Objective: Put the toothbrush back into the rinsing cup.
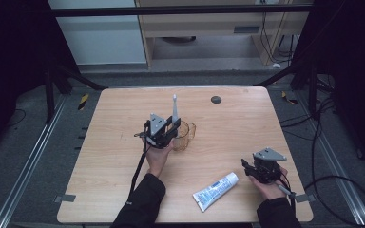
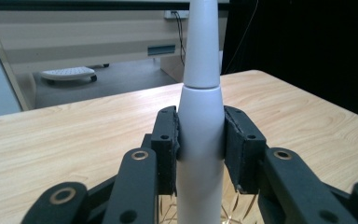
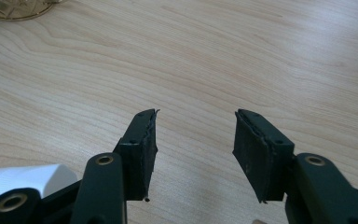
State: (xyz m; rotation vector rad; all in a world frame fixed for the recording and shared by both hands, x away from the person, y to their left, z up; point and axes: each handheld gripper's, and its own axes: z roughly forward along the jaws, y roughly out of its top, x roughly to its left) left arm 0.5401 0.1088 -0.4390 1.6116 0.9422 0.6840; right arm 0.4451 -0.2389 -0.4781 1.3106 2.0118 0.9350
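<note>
A white electric toothbrush handle [image 1: 175,110] stands upright, its narrow neck pointing up. My left gripper [image 1: 173,126] is shut on its body. In the left gripper view both pads press its sides [image 2: 200,140], and an amber glass cup [image 2: 235,210] shows just beneath it. In the high view the cup [image 1: 186,136] stands on the table right beside that gripper. My right gripper [image 1: 248,167] rests low near the table's front right, open with nothing between its fingers [image 3: 196,140]. A white and blue toothpaste tube [image 1: 215,191] lies flat to its left, with the tube's end [image 3: 25,177] next to one finger.
The light wooden table [image 1: 123,180] has a small dark round cap [image 1: 216,99] near its far edge. The amber cup's base [image 3: 18,9] is far off in the right gripper view. Black cables trail from both grippers, and dark floor with more cables surrounds the table.
</note>
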